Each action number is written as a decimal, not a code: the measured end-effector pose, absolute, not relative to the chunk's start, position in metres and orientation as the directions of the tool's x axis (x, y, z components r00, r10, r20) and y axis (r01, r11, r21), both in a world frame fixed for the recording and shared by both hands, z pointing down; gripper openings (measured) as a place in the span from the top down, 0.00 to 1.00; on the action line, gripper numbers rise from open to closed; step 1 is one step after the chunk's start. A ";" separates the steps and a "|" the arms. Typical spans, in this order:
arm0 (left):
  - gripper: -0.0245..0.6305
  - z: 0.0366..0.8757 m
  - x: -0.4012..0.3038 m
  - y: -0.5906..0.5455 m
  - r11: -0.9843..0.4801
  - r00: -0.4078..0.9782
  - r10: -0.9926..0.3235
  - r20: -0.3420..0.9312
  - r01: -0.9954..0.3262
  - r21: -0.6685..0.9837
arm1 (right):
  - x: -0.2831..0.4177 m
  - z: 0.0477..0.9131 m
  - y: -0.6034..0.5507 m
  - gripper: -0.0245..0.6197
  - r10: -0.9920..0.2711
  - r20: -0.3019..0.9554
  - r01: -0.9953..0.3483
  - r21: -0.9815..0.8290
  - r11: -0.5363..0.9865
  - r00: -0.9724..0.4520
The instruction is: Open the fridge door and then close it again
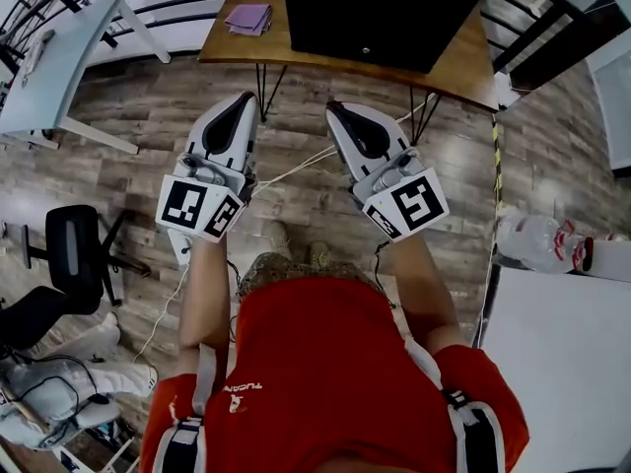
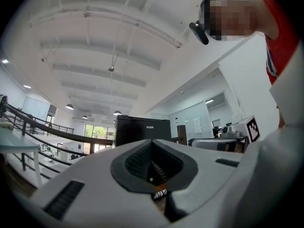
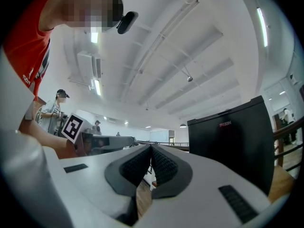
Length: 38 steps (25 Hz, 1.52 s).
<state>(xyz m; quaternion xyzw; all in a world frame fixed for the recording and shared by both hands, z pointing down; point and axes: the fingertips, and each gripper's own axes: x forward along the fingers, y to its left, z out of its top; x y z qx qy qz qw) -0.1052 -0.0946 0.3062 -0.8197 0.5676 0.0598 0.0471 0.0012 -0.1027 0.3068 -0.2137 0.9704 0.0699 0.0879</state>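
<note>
Left tongs (image 1: 247, 102), right tongs (image 1: 334, 108); fridge (image 1: 385, 8) upright.

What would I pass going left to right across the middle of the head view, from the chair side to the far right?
black office chair → left gripper → right gripper → clear plastic bottle

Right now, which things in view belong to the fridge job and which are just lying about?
Job: black fridge on the wooden table; left gripper and right gripper, both shut, empty.
Lying about: purple pad, office chair, plastic bottle, white table, floor cable.
</note>
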 end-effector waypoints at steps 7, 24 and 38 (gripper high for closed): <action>0.95 0.306 -0.126 -0.162 -0.376 0.376 -0.913 -0.158 -0.926 -0.025 | -0.018 0.307 -0.153 0.92 -0.433 -0.193 -0.457 0.106 0.883 -0.880; 0.95 0.308 -0.208 -0.308 -0.566 0.568 -0.811 -0.139 -0.822 -0.056 | -0.112 0.301 -0.266 0.92 -0.601 -0.179 -0.620 0.073 0.781 -0.779; 0.81 0.313 -0.207 -0.376 -0.692 0.691 -0.713 -0.115 -0.721 -0.036 | -0.130 0.307 -0.298 0.92 -0.667 -0.124 -0.678 0.092 0.729 -0.734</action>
